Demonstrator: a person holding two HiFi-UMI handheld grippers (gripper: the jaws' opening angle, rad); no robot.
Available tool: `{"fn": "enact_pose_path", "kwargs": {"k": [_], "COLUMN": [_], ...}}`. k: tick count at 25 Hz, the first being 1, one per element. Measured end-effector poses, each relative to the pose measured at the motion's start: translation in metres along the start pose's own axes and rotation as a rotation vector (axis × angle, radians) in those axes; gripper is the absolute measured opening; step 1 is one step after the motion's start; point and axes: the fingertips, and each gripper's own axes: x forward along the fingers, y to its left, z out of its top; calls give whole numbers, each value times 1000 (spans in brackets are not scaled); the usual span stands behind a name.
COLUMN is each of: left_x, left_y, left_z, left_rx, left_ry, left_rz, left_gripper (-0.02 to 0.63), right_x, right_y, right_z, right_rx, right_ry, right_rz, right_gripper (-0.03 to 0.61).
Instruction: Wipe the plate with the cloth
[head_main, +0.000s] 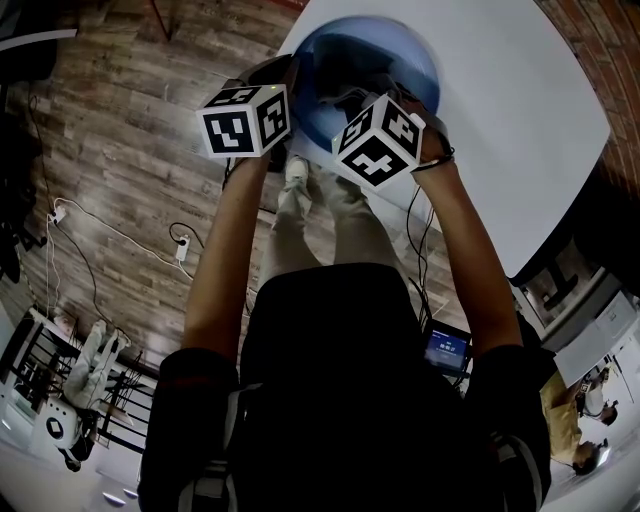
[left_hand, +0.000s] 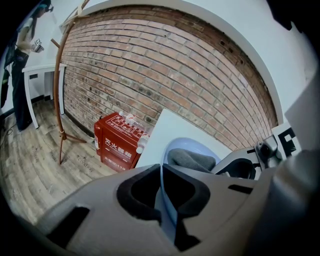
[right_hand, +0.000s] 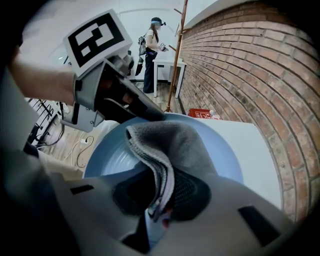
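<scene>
Above the corner of the white tabletop (head_main: 520, 120), a blue plate (head_main: 400, 45) and a grey cloth (right_hand: 167, 142).
The left tongs (left_hand: 161, 172) are clamped on the plate's rim. The right tongs (right_hand: 162, 192) pinch the folded cloth, which lies against the plate's face.

Plate (head_main: 365, 50), near rim behind left tool (head_main: 285, 80) and right tool (head_main: 395, 95)

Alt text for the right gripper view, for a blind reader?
The right hand-held gripper is shut on a folded grey cloth, held against the face of a blue plate. The left hand-held gripper grips the plate's far rim; a white table and a brick wall lie behind.
</scene>
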Motion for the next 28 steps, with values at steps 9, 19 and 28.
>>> {"fn": "enact_pose_path", "kwargs": {"k": [9, 19, 28], "left_x": [1, 3, 5], "left_y": [2, 1, 3], "left_z": [-1, 0, 0], "left_rx": [-2, 1, 4], "left_ry": [-1, -3, 0], "left_rz": [1, 5, 14], "left_gripper": [29, 29, 29], "right_x": [-2, -10, -19], "right_y": [-20, -36, -34], "right_z": [-13, -37, -61], "right_rx": [39, 81, 115], "right_ry": [18, 42, 60], "right_rz": [-37, -73, -83], "right_gripper": [54, 54, 54]}}
